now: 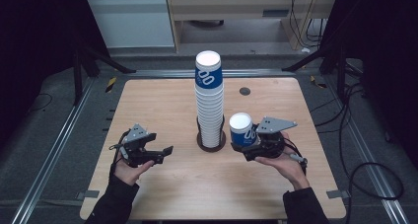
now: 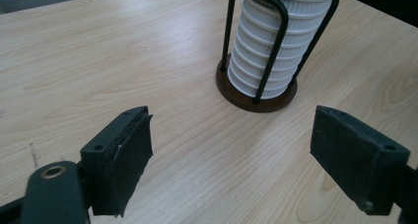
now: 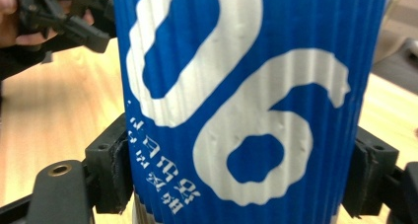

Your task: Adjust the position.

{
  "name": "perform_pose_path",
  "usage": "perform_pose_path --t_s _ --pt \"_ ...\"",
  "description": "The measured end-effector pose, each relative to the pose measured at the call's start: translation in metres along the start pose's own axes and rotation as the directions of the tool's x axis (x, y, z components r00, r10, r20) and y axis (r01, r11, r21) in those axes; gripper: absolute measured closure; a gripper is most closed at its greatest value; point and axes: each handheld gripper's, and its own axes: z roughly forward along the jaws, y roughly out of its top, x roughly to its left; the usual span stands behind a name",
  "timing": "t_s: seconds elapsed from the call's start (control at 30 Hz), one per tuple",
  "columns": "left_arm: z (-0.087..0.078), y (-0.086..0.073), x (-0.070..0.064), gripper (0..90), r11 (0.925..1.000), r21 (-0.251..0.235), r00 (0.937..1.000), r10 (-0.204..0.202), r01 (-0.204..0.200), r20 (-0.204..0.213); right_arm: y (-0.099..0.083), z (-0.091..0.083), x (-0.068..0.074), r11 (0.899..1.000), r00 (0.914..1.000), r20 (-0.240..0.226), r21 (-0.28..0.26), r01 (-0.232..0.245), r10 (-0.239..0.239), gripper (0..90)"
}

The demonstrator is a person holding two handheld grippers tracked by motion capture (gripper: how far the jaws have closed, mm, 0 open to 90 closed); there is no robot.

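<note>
**High view: one cup clamped beside the stack**

High view, from the left: the left gripper (image 1: 156, 153) sits in the person's left hand (image 1: 129, 168), well to the left of the stack (image 1: 209, 98) and low over the table (image 1: 148, 110). Its jaws stand wide apart with nothing between them. In the left gripper view the two black pads (image 2: 129, 157) frame bare wood, and the stack rises beyond them, white ribbed cups inside a black wire holder (image 2: 268, 51) on a dark round base (image 2: 246, 98).

The stack stands upright at mid-table, its top cup blue with a white mark.

Just right of the stack, near its base, the right gripper (image 1: 252, 146) holds a single cup (image 1: 241, 129) upright, open mouth up. In the right gripper view the jaws are clamped on the cup's (image 3: 246, 95) ribbed blue wall, one pad pressed to each side. The right hand (image 1: 291, 166) carries that gripper from below.
</note>
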Motion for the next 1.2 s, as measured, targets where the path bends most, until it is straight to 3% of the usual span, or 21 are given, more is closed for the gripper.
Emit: perform_pose_path --t_s 0.13,0.63,1.2 --pt "0.000 0.002 -0.005 15.4 1.0000 -0.008 0.9994 0.002 -0.002 0.034 -0.001 0.008 0.006 1.000 0.9994 -0.029 0.019 0.020 -0.019 19.2" --pt "-0.004 0.010 -0.019 15.3 0.9989 -0.029 0.9952 0.040 -0.037 0.090 -0.005 0.040 0.026 0.992 0.9894 -0.120 0.087 0.092 -0.082 19.3" --pt "-0.001 0.015 -0.040 14.1 0.9962 -0.034 0.9825 0.085 -0.081 0.166 -0.008 0.069 0.045 0.978 0.9739 -0.187 0.136 0.155 -0.129 19.3"
